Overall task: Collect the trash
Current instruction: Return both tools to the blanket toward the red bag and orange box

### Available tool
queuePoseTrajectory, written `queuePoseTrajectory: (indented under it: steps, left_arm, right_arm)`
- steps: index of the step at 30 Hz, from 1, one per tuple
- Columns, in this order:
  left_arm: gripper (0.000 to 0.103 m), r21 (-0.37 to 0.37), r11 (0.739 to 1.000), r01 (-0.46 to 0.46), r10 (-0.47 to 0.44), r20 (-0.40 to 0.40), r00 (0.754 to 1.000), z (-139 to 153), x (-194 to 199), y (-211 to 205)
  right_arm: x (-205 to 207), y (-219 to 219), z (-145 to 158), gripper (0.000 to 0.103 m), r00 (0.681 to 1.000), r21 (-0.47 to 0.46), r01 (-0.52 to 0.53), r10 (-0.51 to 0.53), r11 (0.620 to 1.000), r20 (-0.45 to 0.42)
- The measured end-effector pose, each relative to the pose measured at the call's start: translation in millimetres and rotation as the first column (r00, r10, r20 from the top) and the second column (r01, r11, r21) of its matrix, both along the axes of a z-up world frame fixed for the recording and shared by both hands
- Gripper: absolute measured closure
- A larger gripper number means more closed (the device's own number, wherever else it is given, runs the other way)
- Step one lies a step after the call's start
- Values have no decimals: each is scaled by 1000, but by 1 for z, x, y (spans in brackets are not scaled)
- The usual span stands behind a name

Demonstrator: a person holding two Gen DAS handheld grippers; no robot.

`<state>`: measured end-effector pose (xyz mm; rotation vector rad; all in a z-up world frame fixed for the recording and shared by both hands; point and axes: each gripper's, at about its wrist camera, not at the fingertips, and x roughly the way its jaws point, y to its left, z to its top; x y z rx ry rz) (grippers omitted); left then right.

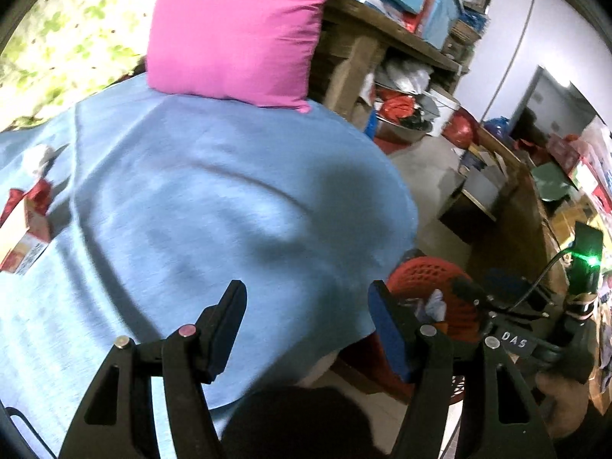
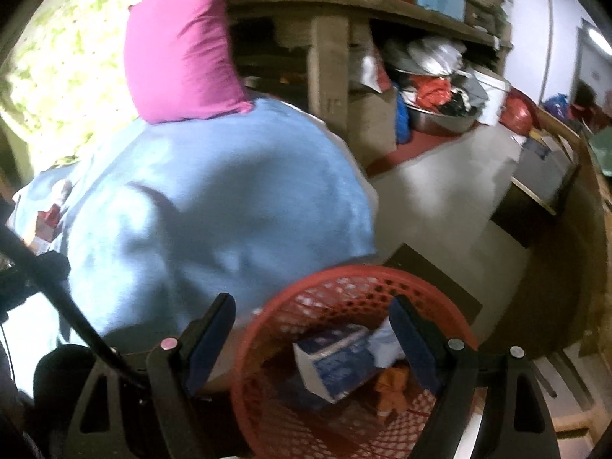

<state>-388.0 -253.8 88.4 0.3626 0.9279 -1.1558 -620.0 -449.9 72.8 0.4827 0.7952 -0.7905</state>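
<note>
The left gripper [image 1: 308,329] hangs over the blue sheet [image 1: 199,199], its 2 fingers spread wide with nothing between them. The right gripper [image 2: 311,338] is equally wide apart and empty, above 1 red mesh basket [image 2: 264,348] at 6 o'clock. Inside lie 1 blue-and-white carton [image 2: 336,363], 1 orange wrapper [image 2: 390,390] and crumpled pale paper [image 2: 384,348]. At 9 o'clock on the sheet sit 1 red-and-white box [image 1: 25,241] and 1 white wad [image 1: 38,157]. 1 pink pillow [image 1: 237,26] stands at 12 o'clock.
</note>
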Motion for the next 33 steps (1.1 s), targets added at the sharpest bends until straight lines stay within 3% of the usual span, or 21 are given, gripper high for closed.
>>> queuePoseTrajectory:
  steps: [8,11,23,33]
  left_arm:
    - [36,-6,996,-90,90,57,994,5,24,38]
    - [36,3,990,-139,138,98,986,6,34,51]
    - [36,7,963,-268,265,138,954,0,71,89]
    - [35,12,949,-316,309,174,935,-7,118,138]
  right_arm:
    - [46,26,17,18,995,-42,-101,101,994,1]
    - [62,33,22,18,991,-50,-132,133,990,3]
    - [114,66,46,18,971,-83,-232,236,969,39]
    - [176,111,80,18,914,-82,-365,374,927,155]
